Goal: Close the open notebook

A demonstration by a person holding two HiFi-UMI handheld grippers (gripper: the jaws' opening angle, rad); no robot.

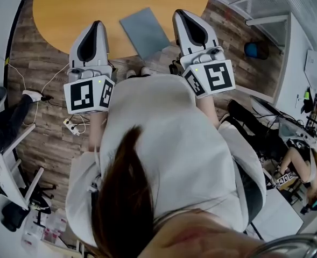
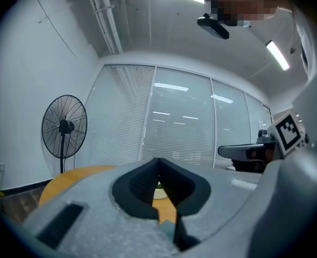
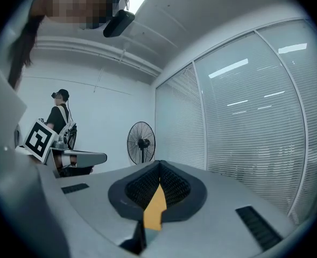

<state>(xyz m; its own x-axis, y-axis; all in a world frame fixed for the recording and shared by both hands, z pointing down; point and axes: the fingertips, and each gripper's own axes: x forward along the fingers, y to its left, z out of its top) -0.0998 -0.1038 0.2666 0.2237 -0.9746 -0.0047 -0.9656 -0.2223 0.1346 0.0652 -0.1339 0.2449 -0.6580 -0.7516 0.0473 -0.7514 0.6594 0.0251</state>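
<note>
While one notebook [image 1: 145, 32] lies on one table [image 1: 67, 4], two closed tools [image 1: 97, 24] [image 1: 180, 14] hover.

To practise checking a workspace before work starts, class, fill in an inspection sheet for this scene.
Surface: round wooden table.
Job's things: grey notebook lying flat at the table's near edge, apparently closed.
Clutter: small white object on the table, too small to identify.
Grippers: left gripper and right gripper flank the notebook, fingers shut, nothing held.
Cables: power strip and white leads on the floor, left.
Surroundings: standing fan, blinds, another person nearby.
</note>
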